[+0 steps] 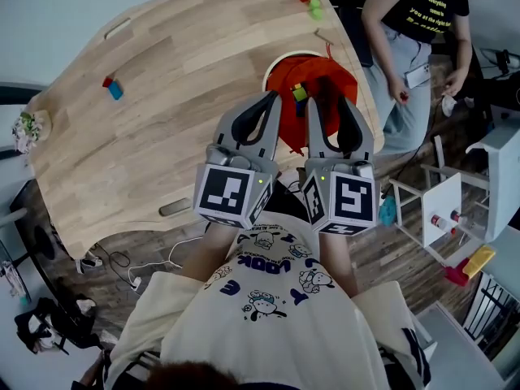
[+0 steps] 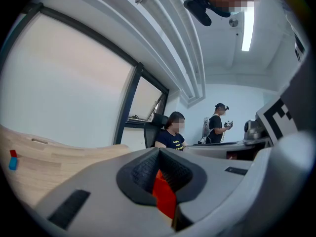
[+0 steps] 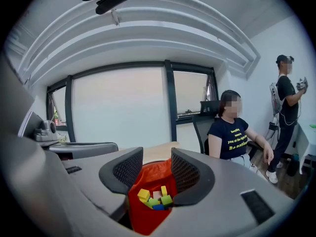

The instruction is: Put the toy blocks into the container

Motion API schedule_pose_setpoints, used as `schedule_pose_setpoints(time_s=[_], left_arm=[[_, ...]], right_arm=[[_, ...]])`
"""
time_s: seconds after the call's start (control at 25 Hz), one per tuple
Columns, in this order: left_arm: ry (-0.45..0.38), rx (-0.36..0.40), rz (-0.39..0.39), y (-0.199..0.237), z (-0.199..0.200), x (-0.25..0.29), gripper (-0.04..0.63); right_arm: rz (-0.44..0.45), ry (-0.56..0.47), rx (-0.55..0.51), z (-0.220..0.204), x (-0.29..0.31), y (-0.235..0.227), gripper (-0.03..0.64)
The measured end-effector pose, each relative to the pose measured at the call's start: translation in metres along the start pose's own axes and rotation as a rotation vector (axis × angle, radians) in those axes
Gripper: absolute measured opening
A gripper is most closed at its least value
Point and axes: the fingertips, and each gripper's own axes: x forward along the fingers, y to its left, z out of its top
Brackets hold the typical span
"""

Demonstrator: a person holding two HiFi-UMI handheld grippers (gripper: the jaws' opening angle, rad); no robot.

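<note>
**A:** Several blocks (image 3: 153, 197) are in the container (image 1: 329, 71): yellow, green and blue, heaped just below and ahead of the right gripper (image 3: 157, 154).

**B:** Is that gripper carrying anything?

**A:** No. Its jaws stand apart with nothing between them, only the container's red mouth beyond.

**B:** And the left gripper (image 2: 157, 153)?

**A:** Jaws together, with red fabric between the pads. I read that as a clamp on the container's rim, steadying it at the table (image 1: 187, 96) edge.

**B:** So what's left to do?

**A:** Two lots are out on the wood. A red-and-blue pair (image 1: 111, 86) sits well off to the left gripper's left, untouched. A red-and-green group (image 1: 310, 2) lies far ahead of the right gripper, past the container.

**B:** Past halfway, then?

**A:** I'd say so, judging by the heap inside against those few strays, though I can't count the heap exactly. The free right gripper looks the one to go and fetch, and either lot needs a long reach out and a carry back to the container.
</note>
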Motion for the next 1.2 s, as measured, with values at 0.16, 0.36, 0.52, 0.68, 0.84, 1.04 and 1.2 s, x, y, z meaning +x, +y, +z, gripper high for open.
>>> schedule_pose_setpoints(time_s=[0.16,0.36,0.52,0.68,0.84,1.04,1.2], left_arm=[[-0.023,-0.019,0.016,0.005,0.004,-0.007,0.031],[-0.039,-0.018,0.067,0.019,0.009,-0.022,0.031],[-0.047,-0.029,0.114,0.041,0.011,-0.037,0.031],[-0.067,-0.034,0.19,0.067,0.018,-0.059,0.031],[-0.081,-0.042,0.262,0.095,0.02,-0.085,0.031],[-0.096,-0.068,0.362,0.135,0.018,-0.122,0.031],[-0.114,-0.083,0.439,0.163,0.019,-0.152,0.031]], right_arm=[[0.022,-0.007,-0.008,0.003,-0.001,0.011,0.198],[0.075,-0.017,-0.012,0.008,0.002,0.03,0.197],[0.129,-0.021,-0.02,0.011,0.008,0.057,0.196],[0.212,-0.024,-0.038,0.016,0.018,0.092,0.196],[0.291,-0.013,-0.052,0.013,0.027,0.131,0.196],[0.392,0.02,-0.068,0.004,0.039,0.183,0.196],[0.465,0.035,-0.089,0.0,0.045,0.224,0.196]])
